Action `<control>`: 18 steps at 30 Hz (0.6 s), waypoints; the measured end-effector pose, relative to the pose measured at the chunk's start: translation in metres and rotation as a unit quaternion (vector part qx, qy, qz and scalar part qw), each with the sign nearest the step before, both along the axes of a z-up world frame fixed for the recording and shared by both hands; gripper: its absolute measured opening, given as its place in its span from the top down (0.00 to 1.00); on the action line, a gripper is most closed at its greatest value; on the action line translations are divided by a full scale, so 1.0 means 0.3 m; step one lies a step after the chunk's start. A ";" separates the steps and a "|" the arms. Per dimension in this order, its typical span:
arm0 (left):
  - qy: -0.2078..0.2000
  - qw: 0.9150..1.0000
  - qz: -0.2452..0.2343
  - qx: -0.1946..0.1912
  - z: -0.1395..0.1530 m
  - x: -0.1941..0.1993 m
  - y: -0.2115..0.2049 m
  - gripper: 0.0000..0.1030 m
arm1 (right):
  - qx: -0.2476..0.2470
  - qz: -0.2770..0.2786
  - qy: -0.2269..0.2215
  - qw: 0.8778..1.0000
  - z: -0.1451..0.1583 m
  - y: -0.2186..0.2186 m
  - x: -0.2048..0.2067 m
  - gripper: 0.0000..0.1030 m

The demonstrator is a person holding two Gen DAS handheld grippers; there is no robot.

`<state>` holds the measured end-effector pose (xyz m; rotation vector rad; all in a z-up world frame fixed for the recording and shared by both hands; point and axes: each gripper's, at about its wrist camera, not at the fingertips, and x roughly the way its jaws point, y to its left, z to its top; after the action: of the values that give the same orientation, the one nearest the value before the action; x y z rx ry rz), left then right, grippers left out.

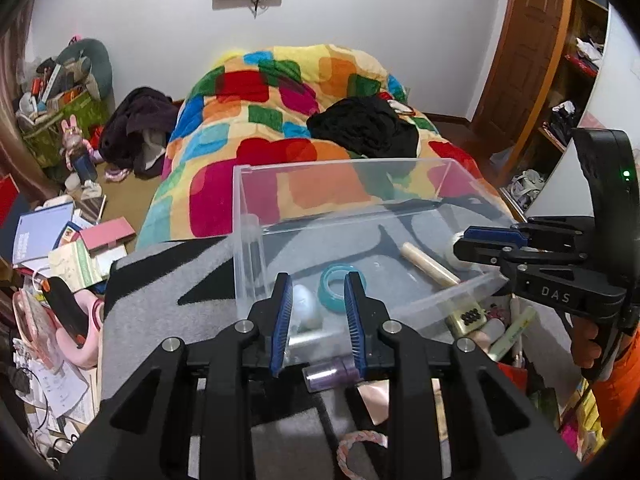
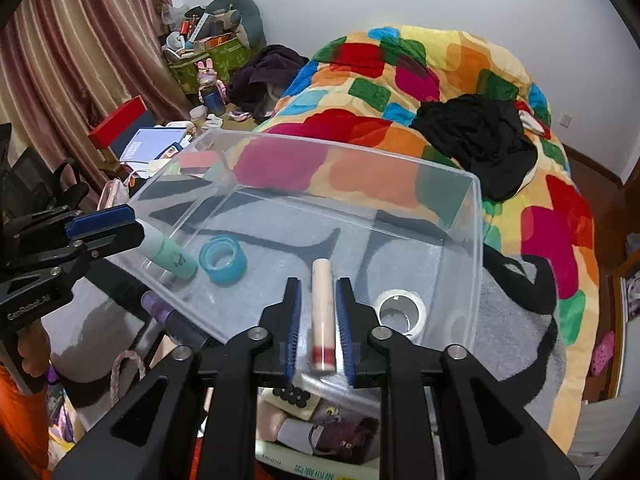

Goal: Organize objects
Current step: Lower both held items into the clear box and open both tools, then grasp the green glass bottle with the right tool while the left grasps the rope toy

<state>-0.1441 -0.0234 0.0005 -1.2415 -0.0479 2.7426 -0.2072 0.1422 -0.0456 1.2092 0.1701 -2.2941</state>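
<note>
From the left wrist view, the left gripper [image 1: 316, 280] fills the bottom middle, jaws narrow with nothing pinched; a pale bottle [image 1: 306, 305] and a teal tape ring [image 1: 343, 287] show in the gap beyond, inside the clear bin [image 1: 256, 184] at centre. A cream tube [image 1: 430, 264] lies right of them. The right gripper [image 1: 464, 242] reaches in from the right edge, its tips by the bin's rim; from here I cannot tell what it grips.

From the right wrist view, the right gripper [image 2: 318, 286] sits bottom centre, jaws slightly apart (no pad seems to press) with the tube [image 2: 322, 312] lying between them on the bin [image 2: 476, 216] floor. A white tape roll [image 2: 400, 310] is just right, the teal ring [image 2: 222, 259] and a mint bottle [image 2: 170, 254] to the left, where the left gripper [image 2: 134, 226] enters, tips at the bottle
</note>
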 end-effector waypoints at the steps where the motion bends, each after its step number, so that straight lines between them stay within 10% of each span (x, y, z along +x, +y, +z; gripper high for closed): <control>1: 0.004 1.000 -0.002 -0.001 0.007 0.011 0.004 0.71 | -0.001 -0.001 0.006 1.000 0.008 0.003 0.013 0.75; 18: -0.006 1.000 -0.017 -0.021 -0.080 0.277 0.068 0.31 | -0.065 -0.021 0.057 0.996 0.090 0.144 0.358 0.35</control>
<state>-0.0610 -0.0030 -0.0236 -1.2588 0.0298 2.7207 -0.0998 0.1854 -0.0185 1.0277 0.0369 -2.3717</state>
